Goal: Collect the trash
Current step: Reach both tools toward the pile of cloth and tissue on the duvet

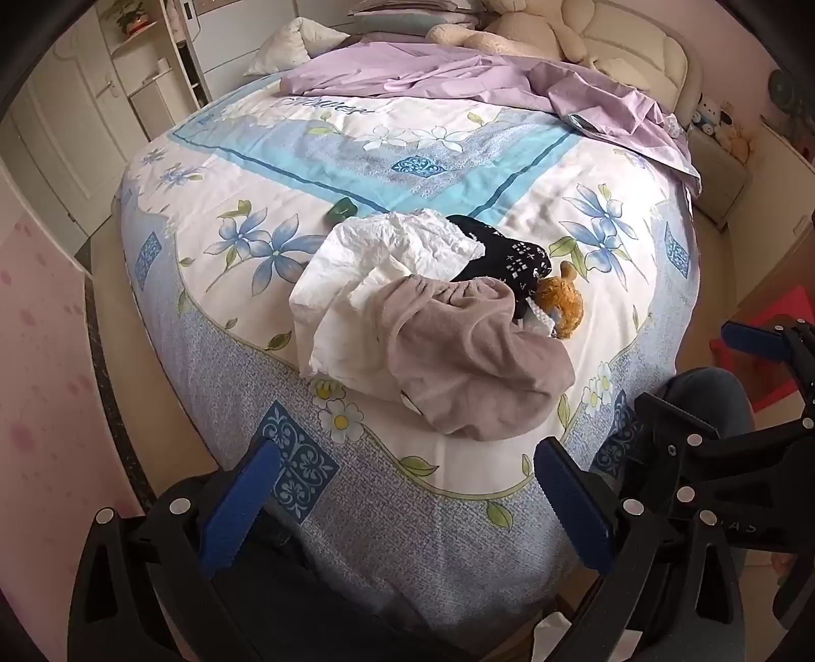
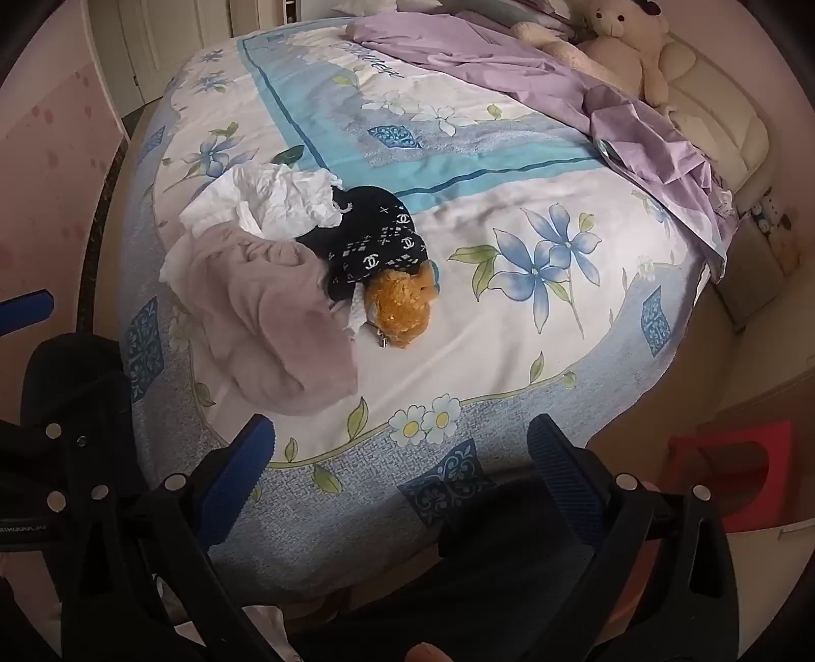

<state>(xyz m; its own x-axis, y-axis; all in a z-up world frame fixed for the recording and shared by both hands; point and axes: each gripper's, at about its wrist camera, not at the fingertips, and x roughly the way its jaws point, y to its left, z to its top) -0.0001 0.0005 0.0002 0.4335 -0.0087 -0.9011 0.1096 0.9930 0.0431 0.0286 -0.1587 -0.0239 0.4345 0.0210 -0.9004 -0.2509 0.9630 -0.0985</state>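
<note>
A pile lies on the flowered bed cover [image 1: 458, 168]: crumpled white paper [image 1: 397, 254] [image 2: 270, 196], a mauve cloth [image 1: 468, 356] [image 2: 275, 326], a black patterned garment [image 1: 514, 259] [image 2: 377, 244], a small orange plush toy [image 1: 560, 305] [image 2: 402, 305] and a bit of white tissue [image 2: 359, 313] beside it. A small green object [image 1: 342, 210] lies behind the paper. My left gripper [image 1: 407, 504] is open and empty above the bed's near edge, short of the pile. My right gripper [image 2: 402, 473] is open and empty, nearer the bed's front edge, right of the pile.
A lilac sheet [image 1: 484, 76] and a cream teddy bear [image 2: 621, 46] lie at the head of the bed. A red stool [image 2: 733, 468] stands on the floor at the right. A nightstand [image 1: 718, 173] is at the far right, shelves [image 1: 153, 66] at the far left.
</note>
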